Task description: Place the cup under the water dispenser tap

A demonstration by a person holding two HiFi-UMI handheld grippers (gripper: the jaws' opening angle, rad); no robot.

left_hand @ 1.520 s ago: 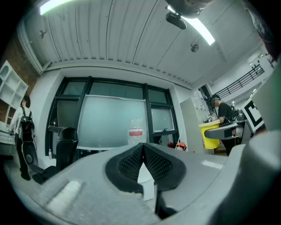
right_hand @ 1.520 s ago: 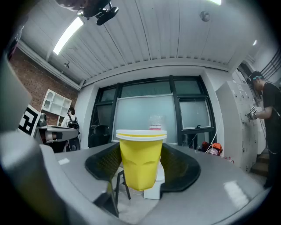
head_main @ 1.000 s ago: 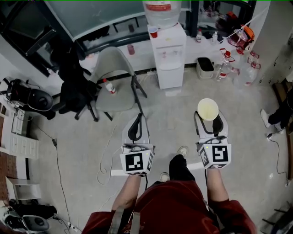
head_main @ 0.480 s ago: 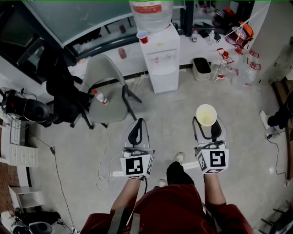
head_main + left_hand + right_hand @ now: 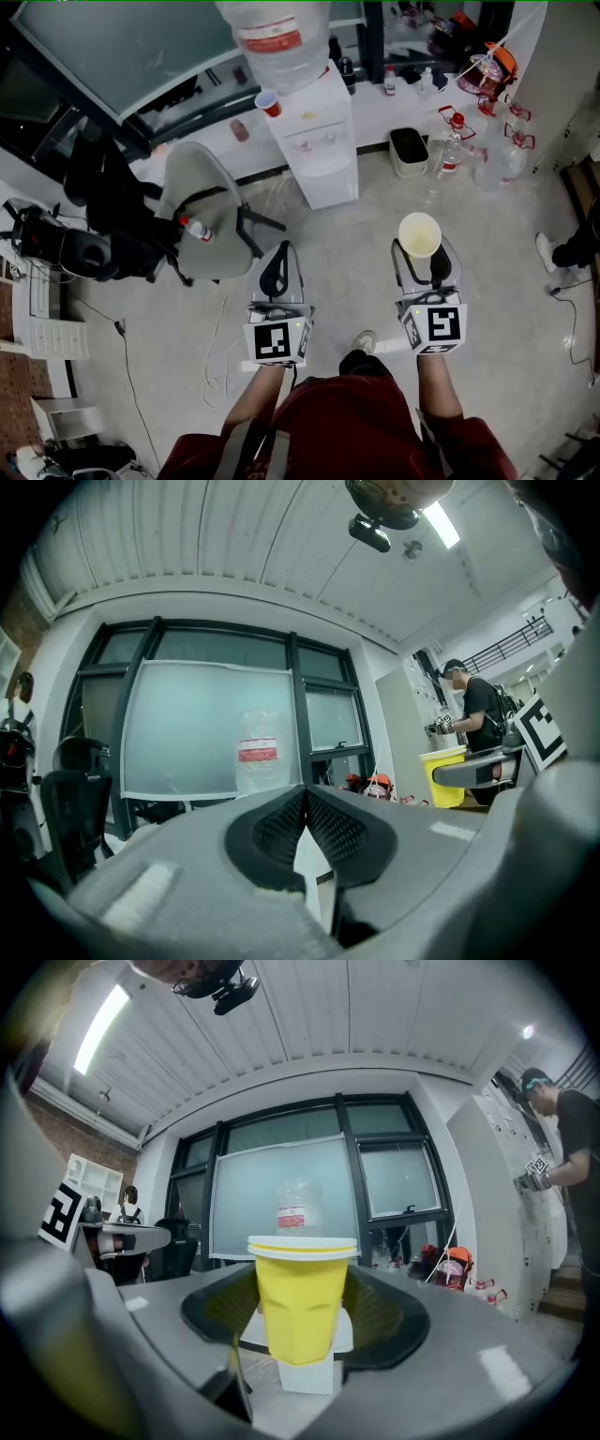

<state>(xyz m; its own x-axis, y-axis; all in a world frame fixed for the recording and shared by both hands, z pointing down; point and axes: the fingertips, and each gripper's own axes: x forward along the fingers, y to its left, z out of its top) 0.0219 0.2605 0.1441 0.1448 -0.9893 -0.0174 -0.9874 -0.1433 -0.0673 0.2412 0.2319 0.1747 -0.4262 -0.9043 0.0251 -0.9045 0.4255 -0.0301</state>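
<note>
Nearest: the left gripper (image 5: 279, 253), jaws closed tip to tip with nothing between them. Beside it is the right gripper (image 5: 423, 251), jaws spread wide and pressed on both sides of a yellow cup (image 5: 419, 234). The cup stands upright, its open mouth up and its rim above the pads.

Middle ground: bare floor (image 5: 347, 244) runs from the gripper tips to the foot of the water dispenser (image 5: 317, 141), with nothing lying on it. On its left edge is a grey chair (image 5: 202, 206), legs splayed toward the open stretch, with a small bottle (image 5: 194, 228) on the seat. A loose white cable (image 5: 220, 352) lies on the floor left of the left gripper. At the far right edge is a shoe (image 5: 547, 251).

Far: the dispenser stands against the window wall, well apart from the cup and ahead-left of it. A big water jug (image 5: 277, 37) sits on top and a red cup (image 5: 268, 103) on its upper left corner. The taps are possibly the small marks on its front panel. Just right of the dispenser are a dark bin (image 5: 410, 150), then a cluster of clear bottles (image 5: 450, 155).
</note>
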